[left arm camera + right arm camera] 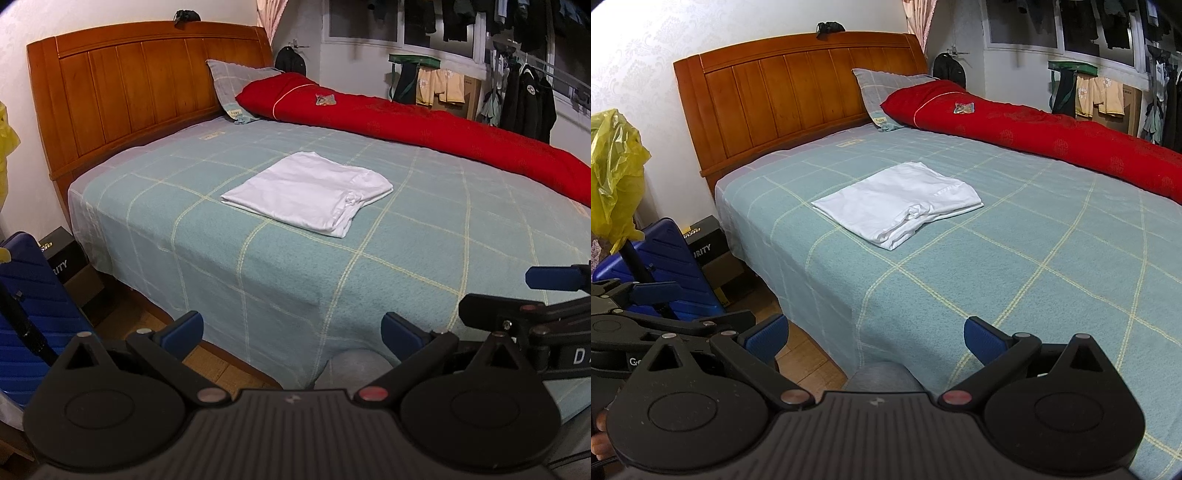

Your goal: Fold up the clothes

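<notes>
A white garment [309, 192] [900, 201] lies folded into a neat rectangle on the green checked bedspread [424, 229] [1034, 240], near the middle of the bed. My left gripper [291, 332] hangs open at the bed's near edge, well short of the garment, with nothing between its blue pads. My right gripper [873, 334] is also open and empty, held back over the bed's near corner. The right gripper's blue finger [554, 277] shows at the right edge of the left wrist view, and the left gripper's finger [655, 291] at the left edge of the right wrist view.
A red quilt [424, 122] [1052, 140] runs along the bed's far side, with a checked pillow [229, 88] against the wooden headboard [140, 85]. A blue suitcase [676, 258], dark boxes [705, 243] and a yellow bag [613, 170] stand left of the bed. Clothes hang at the back right.
</notes>
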The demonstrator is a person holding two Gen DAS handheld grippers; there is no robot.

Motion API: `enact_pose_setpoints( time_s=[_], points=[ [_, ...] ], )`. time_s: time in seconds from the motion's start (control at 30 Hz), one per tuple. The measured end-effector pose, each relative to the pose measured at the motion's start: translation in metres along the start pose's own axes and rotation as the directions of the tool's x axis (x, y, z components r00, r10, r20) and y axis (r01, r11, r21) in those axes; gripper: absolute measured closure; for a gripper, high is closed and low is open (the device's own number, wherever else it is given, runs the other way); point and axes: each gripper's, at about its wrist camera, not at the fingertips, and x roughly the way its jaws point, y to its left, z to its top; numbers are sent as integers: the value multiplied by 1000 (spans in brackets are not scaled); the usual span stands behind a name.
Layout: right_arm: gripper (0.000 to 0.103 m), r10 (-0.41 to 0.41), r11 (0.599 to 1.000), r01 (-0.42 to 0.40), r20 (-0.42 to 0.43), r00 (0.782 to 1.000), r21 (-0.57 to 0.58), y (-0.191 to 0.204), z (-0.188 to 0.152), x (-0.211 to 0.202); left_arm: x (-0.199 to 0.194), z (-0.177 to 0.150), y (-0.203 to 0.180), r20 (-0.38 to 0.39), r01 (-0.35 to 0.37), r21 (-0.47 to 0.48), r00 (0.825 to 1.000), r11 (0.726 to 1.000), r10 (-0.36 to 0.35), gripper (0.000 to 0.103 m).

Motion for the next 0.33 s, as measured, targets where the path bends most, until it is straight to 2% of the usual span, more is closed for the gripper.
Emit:
enact_pose_setpoints(
  time_s=[0.33],
  points=[
    [0, -2, 1000, 2, -1, 1000, -1, 0, 0, 0, -1, 1, 1, 1, 3, -3, 1000, 1000, -3, 1]
  ],
)
